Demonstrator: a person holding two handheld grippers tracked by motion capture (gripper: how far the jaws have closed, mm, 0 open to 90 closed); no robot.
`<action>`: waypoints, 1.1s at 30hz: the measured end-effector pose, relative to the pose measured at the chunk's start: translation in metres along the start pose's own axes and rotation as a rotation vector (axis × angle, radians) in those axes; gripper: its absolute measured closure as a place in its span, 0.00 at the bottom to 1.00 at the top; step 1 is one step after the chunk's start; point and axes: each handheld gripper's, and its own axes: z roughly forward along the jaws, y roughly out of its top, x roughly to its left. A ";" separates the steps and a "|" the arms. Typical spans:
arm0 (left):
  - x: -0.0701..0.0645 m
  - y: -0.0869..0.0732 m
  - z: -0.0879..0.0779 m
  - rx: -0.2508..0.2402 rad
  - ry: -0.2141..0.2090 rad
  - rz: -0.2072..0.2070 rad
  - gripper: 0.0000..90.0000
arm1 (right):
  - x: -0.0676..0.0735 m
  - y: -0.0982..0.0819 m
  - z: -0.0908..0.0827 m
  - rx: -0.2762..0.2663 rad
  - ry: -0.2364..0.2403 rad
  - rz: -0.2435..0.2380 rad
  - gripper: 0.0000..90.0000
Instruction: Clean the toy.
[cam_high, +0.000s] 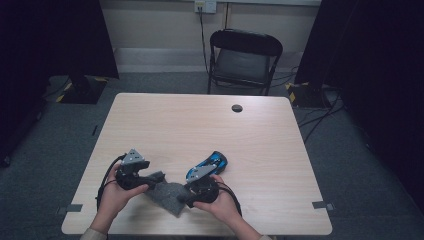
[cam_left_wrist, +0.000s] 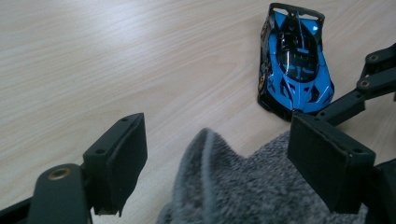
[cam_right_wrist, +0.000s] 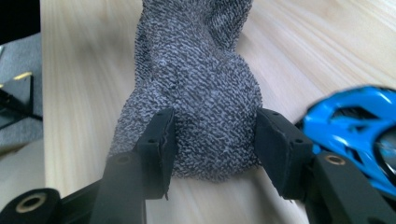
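Observation:
A grey knitted cloth (cam_high: 167, 196) lies bunched near the table's front edge, between both hands. My right gripper (cam_right_wrist: 212, 135) holds one rounded end of the cloth (cam_right_wrist: 201, 93), a pad pressed against each side. My left gripper (cam_left_wrist: 219, 140) stands open around the other end of the cloth (cam_left_wrist: 243, 186), and a gap shows beside its left pad. A blue and black toy car (cam_high: 215, 161) sits on the table just beyond the right gripper (cam_high: 184, 198). The car (cam_left_wrist: 296, 70) lies ahead of the left gripper (cam_high: 156, 176), and its blurred edge (cam_right_wrist: 355, 135) shows by the right jaw.
The light wooden table (cam_high: 200, 125) has a small dark round hole (cam_high: 237, 108) near its far edge. A black folding chair (cam_high: 245, 57) stands behind the table. Dark panels and cables flank the floor on both sides.

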 end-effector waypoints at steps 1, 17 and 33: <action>0.001 0.000 -0.001 -0.002 0.000 0.005 0.22 | 0.001 0.001 0.003 -0.006 -0.003 0.004 0.55; 0.008 -0.005 -0.004 0.010 -0.024 0.032 0.22 | -0.015 0.036 0.033 -0.033 -0.109 0.038 0.42; 0.009 -0.014 -0.004 0.053 -0.007 0.071 0.23 | 0.011 0.017 0.026 -0.013 -0.062 -0.019 0.35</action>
